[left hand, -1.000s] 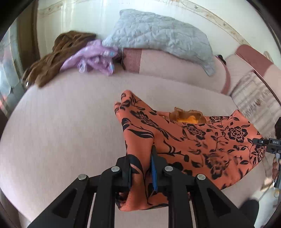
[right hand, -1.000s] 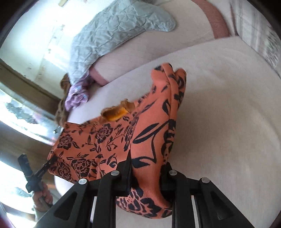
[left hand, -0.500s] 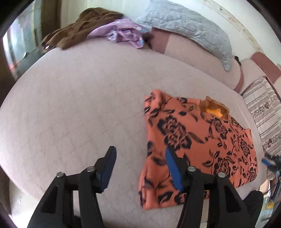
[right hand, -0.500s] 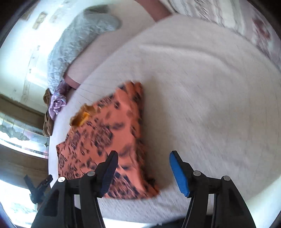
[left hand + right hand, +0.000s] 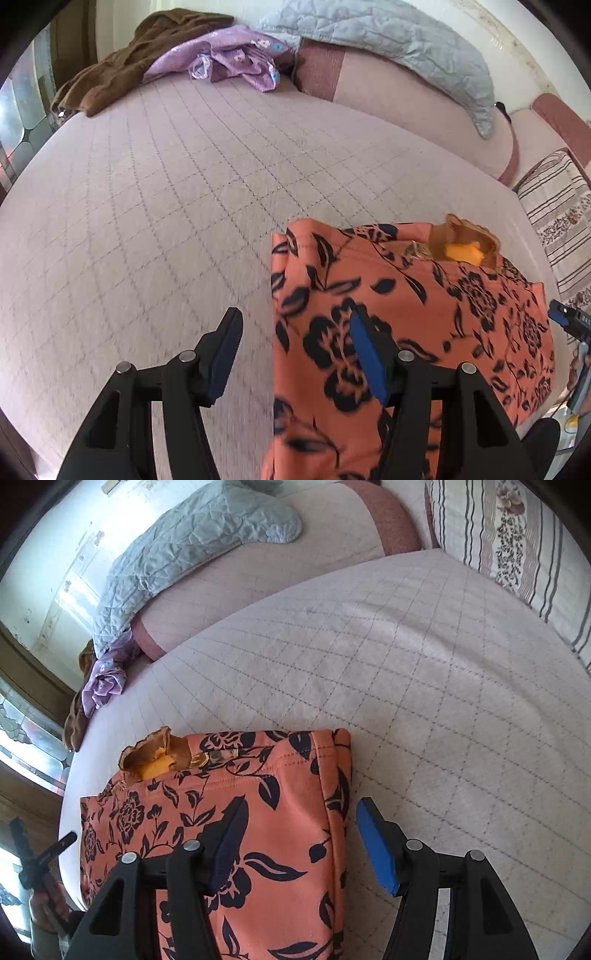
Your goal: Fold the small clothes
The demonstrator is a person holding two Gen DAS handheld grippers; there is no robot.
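We see the orange garment [image 5: 406,306] lying flat on the bed [image 5: 184,206], near its front edge, printed with dark flowers and already doubled over: its side edges look thick and rounded, which we read as sleeves or sides turned in. At its far end a brown frilled collar [image 5: 147,749] with a yellow lining peeks out, so the neckline points away from us and the hem toward us. It lies squared and smooth, we judge, so that the next fold can run cleanly across it. Our left gripper [image 5: 295,350] hangs over the garment's left edge with its jaws released; one finger is above the bare quilt, the other above the cloth, and nothing is pinched between them. Our right gripper [image 5: 299,834] mirrors it at the right edge, jaws likewise apart and empty, one finger over the print, the other over the quilt. Straddling the two edges this way suits either a fresh pinch at the near corners or a pull back from a finished fold; we cannot say which is meant. The broad open quilt beyond gives room to work. Further out, a purple cloth [image 5: 236,62] and a brown one [image 5: 122,70] are heaped at the bed's far corner, probably waiting their turn, beside a grey quilted pillow [image 5: 388,40] and a striped cushion [image 5: 517,535].
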